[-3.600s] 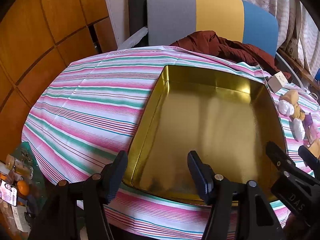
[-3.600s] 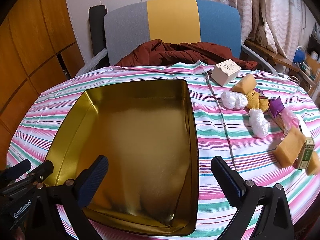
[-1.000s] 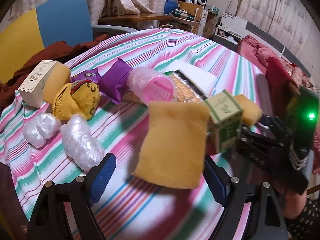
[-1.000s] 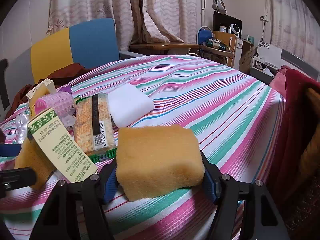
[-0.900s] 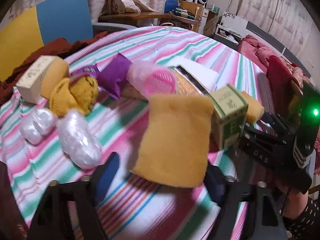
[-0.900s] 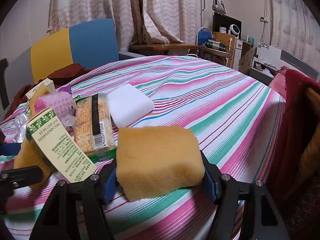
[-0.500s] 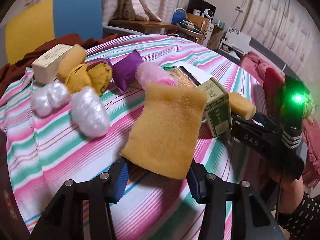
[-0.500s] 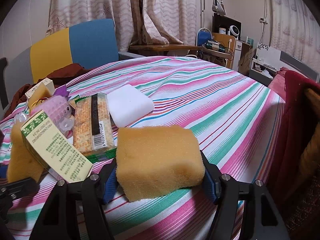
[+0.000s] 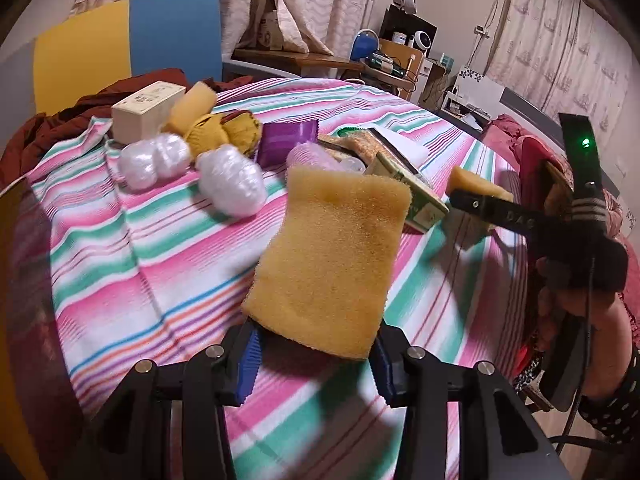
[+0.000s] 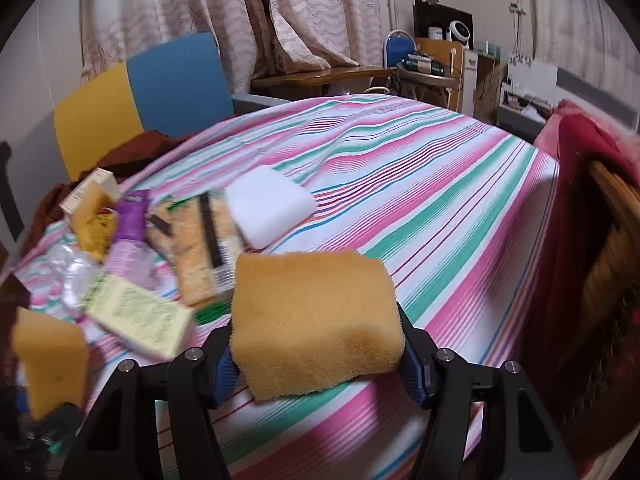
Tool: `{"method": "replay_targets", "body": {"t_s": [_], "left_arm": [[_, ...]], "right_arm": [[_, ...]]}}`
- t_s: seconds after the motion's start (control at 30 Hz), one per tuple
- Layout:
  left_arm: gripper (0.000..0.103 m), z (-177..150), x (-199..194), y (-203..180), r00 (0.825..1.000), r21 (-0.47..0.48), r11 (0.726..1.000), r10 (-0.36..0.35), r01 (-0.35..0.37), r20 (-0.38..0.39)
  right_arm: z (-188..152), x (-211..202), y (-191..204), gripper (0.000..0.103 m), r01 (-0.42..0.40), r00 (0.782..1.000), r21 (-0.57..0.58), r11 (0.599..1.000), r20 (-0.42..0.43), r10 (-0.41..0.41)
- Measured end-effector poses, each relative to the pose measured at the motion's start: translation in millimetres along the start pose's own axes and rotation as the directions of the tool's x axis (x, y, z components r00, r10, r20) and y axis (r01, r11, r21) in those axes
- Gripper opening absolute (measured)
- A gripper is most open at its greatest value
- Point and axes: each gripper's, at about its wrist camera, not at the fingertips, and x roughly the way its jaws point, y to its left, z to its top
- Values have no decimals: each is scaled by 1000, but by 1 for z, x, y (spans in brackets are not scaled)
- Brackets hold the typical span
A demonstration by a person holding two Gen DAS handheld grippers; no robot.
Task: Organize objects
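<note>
My left gripper (image 9: 314,356) is shut on a large yellow sponge (image 9: 332,264) and holds it above the striped tablecloth (image 9: 152,240). My right gripper (image 10: 318,364) is shut on a thick yellow sponge (image 10: 316,320), also lifted off the cloth; it shows at the right of the left wrist view (image 9: 472,188). The left sponge shows at the left edge of the right wrist view (image 10: 48,360). The gold tin is out of view.
A heap lies on the cloth: white box (image 9: 146,110), yellow knit items (image 9: 222,132), two white wrapped bundles (image 9: 230,186), purple packet (image 9: 286,142), green carton (image 10: 140,320), cracker pack (image 10: 200,248), white pad (image 10: 268,210). A chair (image 10: 160,80) stands behind.
My left gripper has closed on the large sponge and lifted it off the cloth. My right gripper has risen with its sponge. The green carton has tipped over flat.
</note>
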Motion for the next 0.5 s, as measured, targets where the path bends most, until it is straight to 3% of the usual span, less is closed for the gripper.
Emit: {"method": "replay_targets", "body": {"t_s": [0.23, 0.5], "left_arm": [[45, -16, -33, 5, 999, -35, 999, -21, 22, 31], [45, -26, -78, 13, 994, -66, 997, -21, 28, 104]], "right_arm": [[2, -38, 24, 66, -47, 997, -29, 998, 53, 49], [3, -70, 77, 66, -178, 979, -113, 977, 81, 188]]}}
